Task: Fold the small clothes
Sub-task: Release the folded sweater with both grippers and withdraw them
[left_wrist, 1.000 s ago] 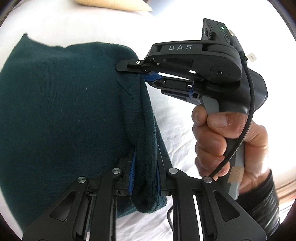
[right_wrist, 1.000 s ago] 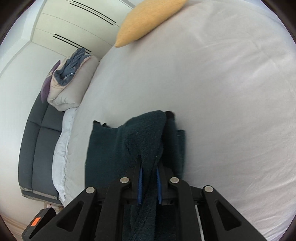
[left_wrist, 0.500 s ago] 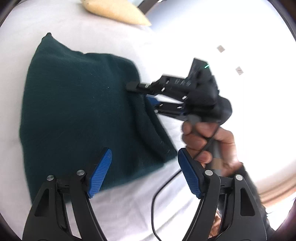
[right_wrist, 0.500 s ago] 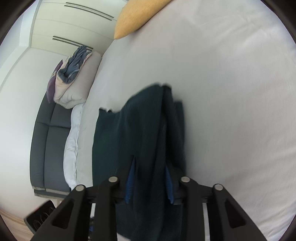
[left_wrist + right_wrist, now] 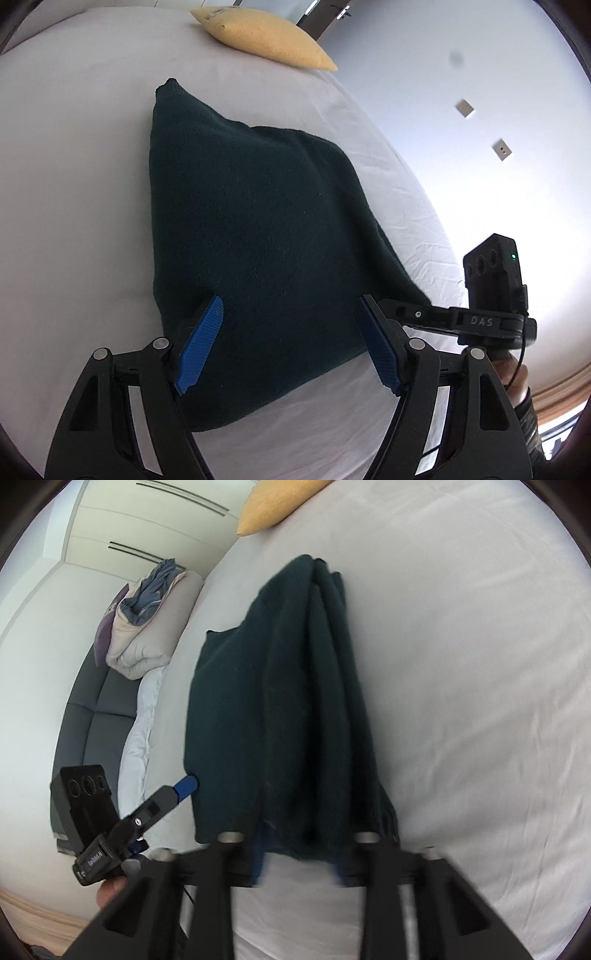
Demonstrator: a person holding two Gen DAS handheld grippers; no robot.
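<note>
- Dark green sweater (image 5: pixel 258 221) lies folded on the white bed sheet (image 5: pixel 74 184), mid-bed, well short of the yellow pillow (image 5: pixel 266 37) at the far edge.
- Left gripper (image 5: pixel 291 301): a second ago it was clamped on the sweater's folded edge. Now the jaws are wide apart, the blue pads (image 5: pixel 199 343) grip nothing, and it is pulled back over the near end of the sweater.
- The whole sweater now fits in the left view; earlier it filled the left side.
- Right gripper (image 5: pixel 299 853): blurred. Its jaws have just been closing, with the sweater's near hem between the pad tips. Can't tell if the pads press on it.
- In the left view the right gripper was at the far end of the fold; now it sits low at the near right corner.
- Right side of the sweater is bunched in ridges.
</note>
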